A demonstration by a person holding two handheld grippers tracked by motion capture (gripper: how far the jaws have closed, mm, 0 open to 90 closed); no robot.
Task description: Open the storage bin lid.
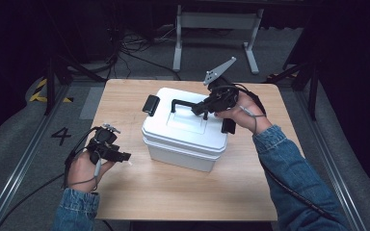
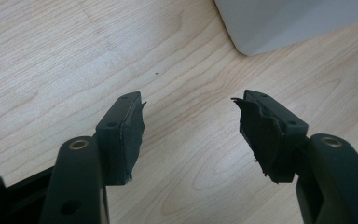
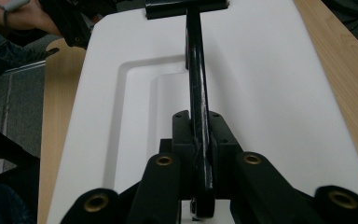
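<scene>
White plastic box, black handle upright, lid on, black latch.

The right gripper is clamped tight, wrist cocked, forearm reaching in from the right. The left gripper hangs low — jaws spread wide, hand relaxed.

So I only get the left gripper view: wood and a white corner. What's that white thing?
Observer: A white box with a black handle on its lid.
Operator: Is anything touching it?
Observer: Yes, the right gripper is shut on the handle.
Operator: And my gripper?
Observer: The left gripper is open beside the box, apart from it.
</scene>
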